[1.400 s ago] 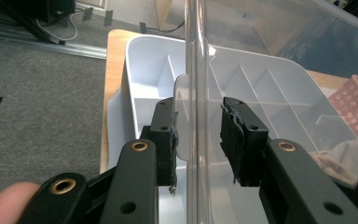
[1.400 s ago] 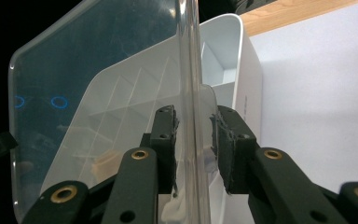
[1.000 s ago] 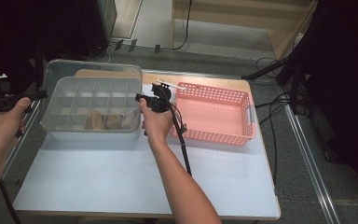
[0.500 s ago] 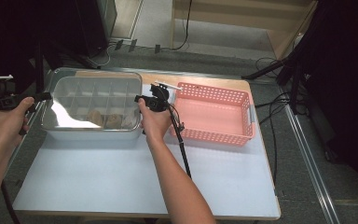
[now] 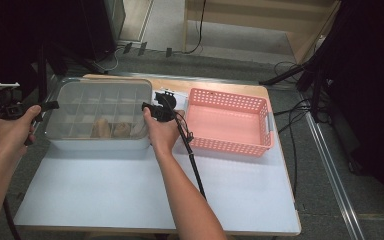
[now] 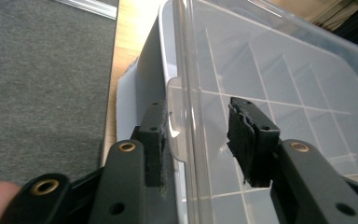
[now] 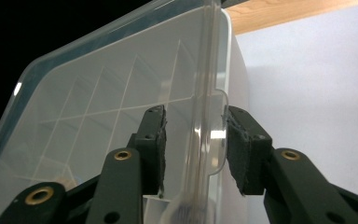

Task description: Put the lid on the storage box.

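Observation:
A clear compartment box (image 5: 100,107) stands at the table's back left, its clear lid (image 6: 270,60) lying on top. Brown items (image 5: 111,129) rest in its front compartments. My left gripper (image 5: 50,106) is at the box's left end. Its jaws (image 6: 200,116) straddle the lid's edge tab (image 6: 177,116) with gaps on both sides. My right gripper (image 5: 147,109) is at the box's right end, and its jaws (image 7: 193,126) stand on either side of the lid's rim (image 7: 207,70) and tab (image 7: 216,135). Both pairs of jaws have just been opening, and neither presses on the lid.
A pink slotted basket (image 5: 230,122) stands to the right of the box, close to my right hand. A white card (image 5: 172,95) lies behind that hand. The right gripper's cable (image 5: 192,160) trails over the pale tabletop (image 5: 130,195). Floor lies past the table's left edge (image 6: 37,93).
The lid, held raised and tilted above the box a second ago, has come down flat onto it. Both hands sank slightly with it, and the jaws widened.

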